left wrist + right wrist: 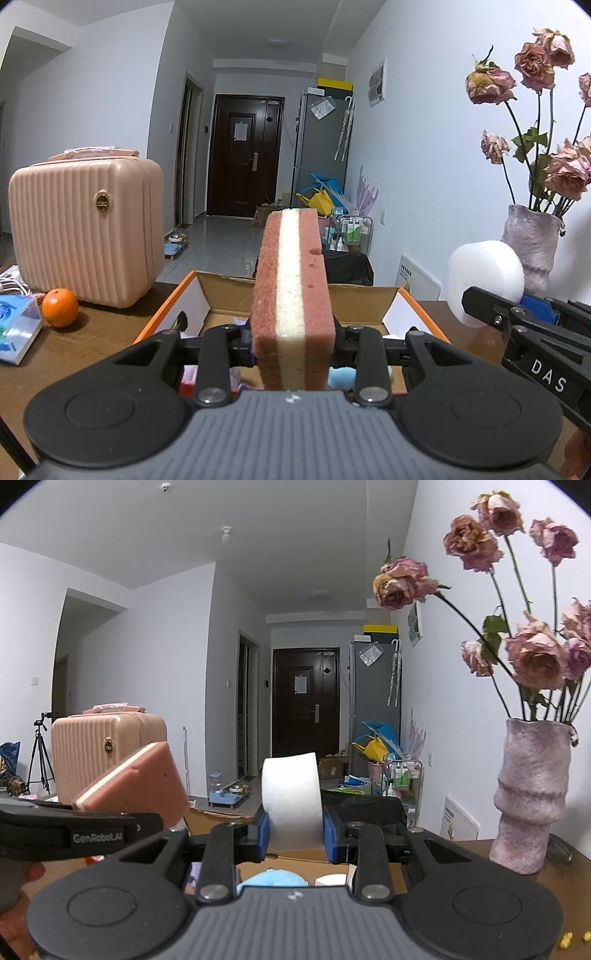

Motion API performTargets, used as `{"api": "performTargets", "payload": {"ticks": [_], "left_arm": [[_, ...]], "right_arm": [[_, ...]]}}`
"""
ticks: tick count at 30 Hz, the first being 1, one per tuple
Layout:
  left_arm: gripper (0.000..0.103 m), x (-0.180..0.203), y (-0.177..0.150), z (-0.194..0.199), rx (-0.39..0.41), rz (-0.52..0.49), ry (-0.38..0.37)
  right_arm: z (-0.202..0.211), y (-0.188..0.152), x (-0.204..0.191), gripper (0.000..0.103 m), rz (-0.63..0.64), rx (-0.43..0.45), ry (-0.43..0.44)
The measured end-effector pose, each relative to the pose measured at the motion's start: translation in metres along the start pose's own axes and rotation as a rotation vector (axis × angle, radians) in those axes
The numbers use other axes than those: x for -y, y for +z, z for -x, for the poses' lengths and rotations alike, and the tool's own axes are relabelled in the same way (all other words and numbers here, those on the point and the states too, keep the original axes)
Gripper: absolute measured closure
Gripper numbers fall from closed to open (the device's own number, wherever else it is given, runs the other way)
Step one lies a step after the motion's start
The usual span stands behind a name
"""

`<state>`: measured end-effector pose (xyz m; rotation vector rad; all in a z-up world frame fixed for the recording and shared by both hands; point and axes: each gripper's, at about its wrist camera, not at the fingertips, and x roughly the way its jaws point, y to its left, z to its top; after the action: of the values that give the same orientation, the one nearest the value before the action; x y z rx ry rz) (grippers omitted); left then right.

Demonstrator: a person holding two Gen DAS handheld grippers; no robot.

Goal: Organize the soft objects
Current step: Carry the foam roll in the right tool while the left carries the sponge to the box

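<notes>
Now two tools are up at once, each clamped on one soft thing. The left tool [293,343] squeezes one pink sponge [291,295], a block with a single cream stripe through its middle, held on edge so it points away from the camera above the open cardboard box [199,295]. From the right wrist view that same sponge [136,786] appears at the left, tilted, with the left tool's black finger running under it. The right tool [293,834] grips one white foam cylinder [291,801] between its two blue pads [263,832]; the cylinder stands upright between them. From the left wrist view the cylinder [485,280] shows at the right, off to the side of the box and in front of the vase.

Inside the box, low behind the tools, one light blue plush piece [271,878] and one small white round object [331,879] can be seen; anything else in there is hidden.

On the brown tabletop [96,332] stand one pink ribbed case [86,229], one orange [60,307] just in front of it, and one clear plastic container [16,332] at the left edge. One mottled purple vase [528,794] of dried roses [535,657] stands at the right; about eight blooms are countable.
</notes>
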<state>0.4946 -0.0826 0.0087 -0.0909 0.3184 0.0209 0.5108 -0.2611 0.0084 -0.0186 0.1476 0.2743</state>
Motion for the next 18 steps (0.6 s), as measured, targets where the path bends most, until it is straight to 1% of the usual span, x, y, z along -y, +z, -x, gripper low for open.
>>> {"api": "performTargets", "payload": {"ticks": [4,7,18], "left_arm": [[0.071,0.001,0.005,-0.018,-0.004,0.001,0.003],[0.071,0.001,0.007,-0.031,-0.007,0.003,0.007],[0.071,-0.005,0.012,-0.064,-0.027,0.006,0.047]], "right_arm": [[-0.016,0.003,0.002,0.075,0.008,-0.012,0.026],[-0.028,0.005,0.000,0.075,0.023,-0.021,0.029],[-0.072,0.003,-0.003,0.075,0.044,-0.113,0.033]]}}
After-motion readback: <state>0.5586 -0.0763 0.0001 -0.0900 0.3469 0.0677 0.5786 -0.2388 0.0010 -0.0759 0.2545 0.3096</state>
